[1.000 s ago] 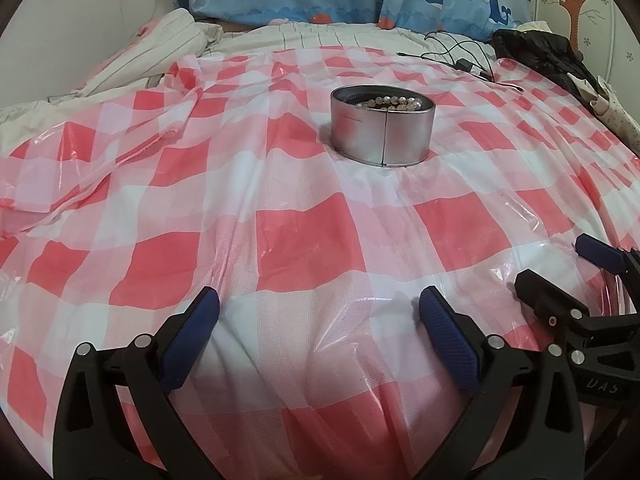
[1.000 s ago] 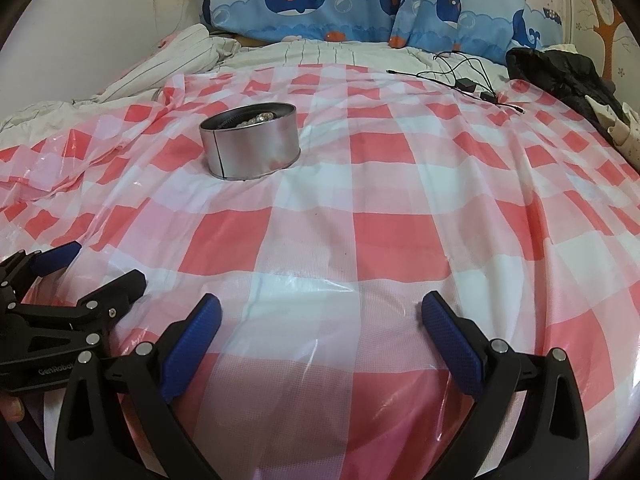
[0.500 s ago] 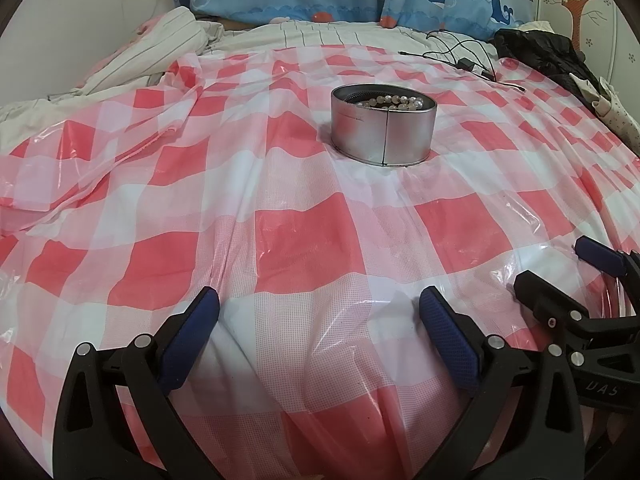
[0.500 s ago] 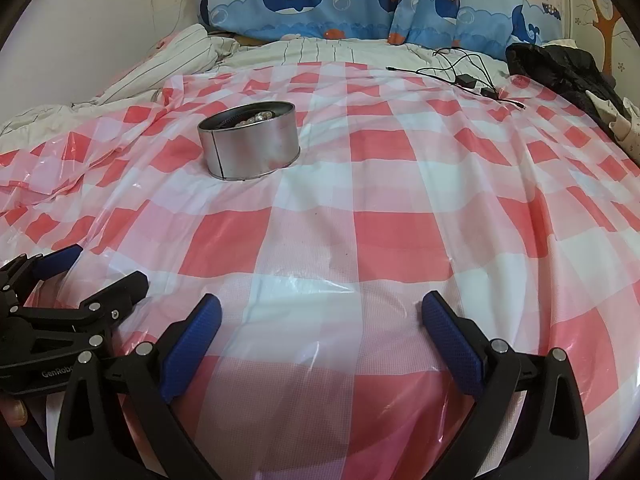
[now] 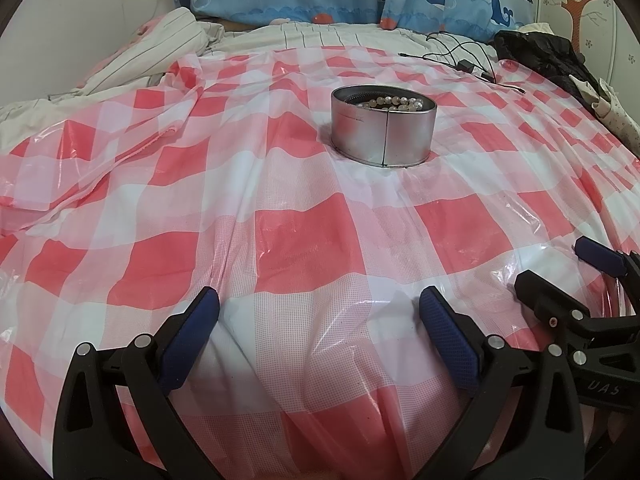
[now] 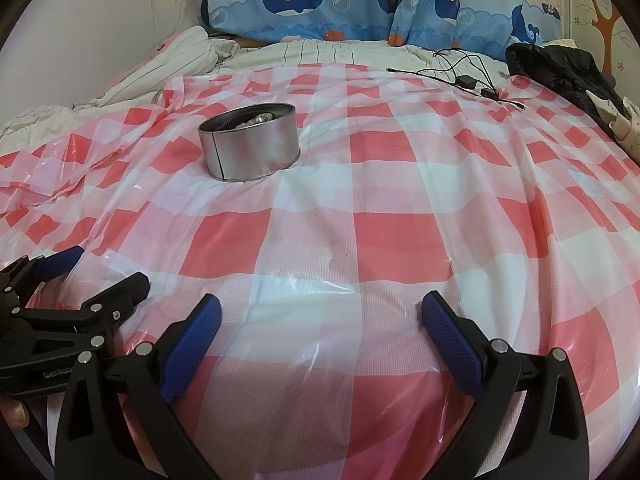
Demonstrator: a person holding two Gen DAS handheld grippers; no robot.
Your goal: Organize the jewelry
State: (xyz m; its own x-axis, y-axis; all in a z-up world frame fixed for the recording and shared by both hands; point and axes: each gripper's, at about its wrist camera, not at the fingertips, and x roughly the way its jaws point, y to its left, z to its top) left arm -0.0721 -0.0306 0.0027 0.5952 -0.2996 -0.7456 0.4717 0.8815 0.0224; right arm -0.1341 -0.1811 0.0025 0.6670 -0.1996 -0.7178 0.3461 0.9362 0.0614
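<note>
Hovering low over the glossy red-and-white checked plastic sheet (image 5: 304, 248), the left gripper (image 5: 318, 316) has its blue-padded fingers spread wide with nothing between them. Just beside it, the right gripper (image 6: 320, 316) is likewise spread and holds nothing. Farther ahead a round silver metal tin (image 5: 383, 132) stands upright on the sheet, pale pearl beads (image 5: 394, 102) lying inside it. Beyond lie a black cable (image 6: 460, 72) and blue whale-print pillows (image 6: 300, 0).
</note>
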